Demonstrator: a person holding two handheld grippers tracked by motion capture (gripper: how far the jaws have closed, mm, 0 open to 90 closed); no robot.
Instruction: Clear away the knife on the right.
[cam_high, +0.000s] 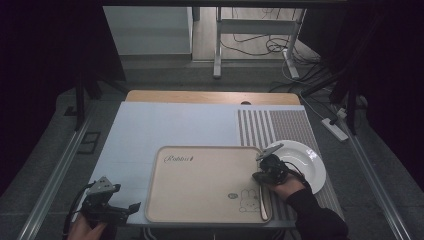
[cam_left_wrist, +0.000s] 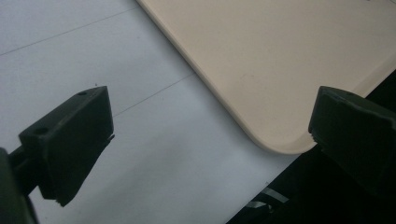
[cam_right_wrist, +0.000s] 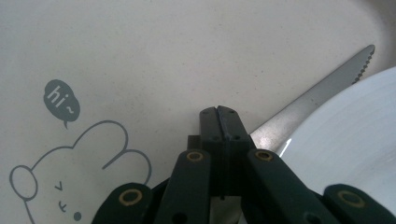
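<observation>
The right gripper (cam_right_wrist: 218, 112) — jaws pressed together, empty — hovers over the beige cartoon-printed plastic tray (cam_high: 200, 175); the serrated steel table knife (cam_right_wrist: 317, 95) lies just right of it, its long axis along the tray's edge beside the white ceramic plate (cam_high: 305, 157).

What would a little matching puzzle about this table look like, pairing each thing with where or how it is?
Things:
1. beige plastic tray
2. round white plate
3. serrated metal knife
4. left tool

Places or states:
A. jaws wide apart over the tray's corner
B. on the striped mat, right of the tray
C. printed with a cartoon bunny
D. lying along the tray's right edge, beside the shut right tool

Pairs: 1-C, 2-B, 3-D, 4-A
</observation>
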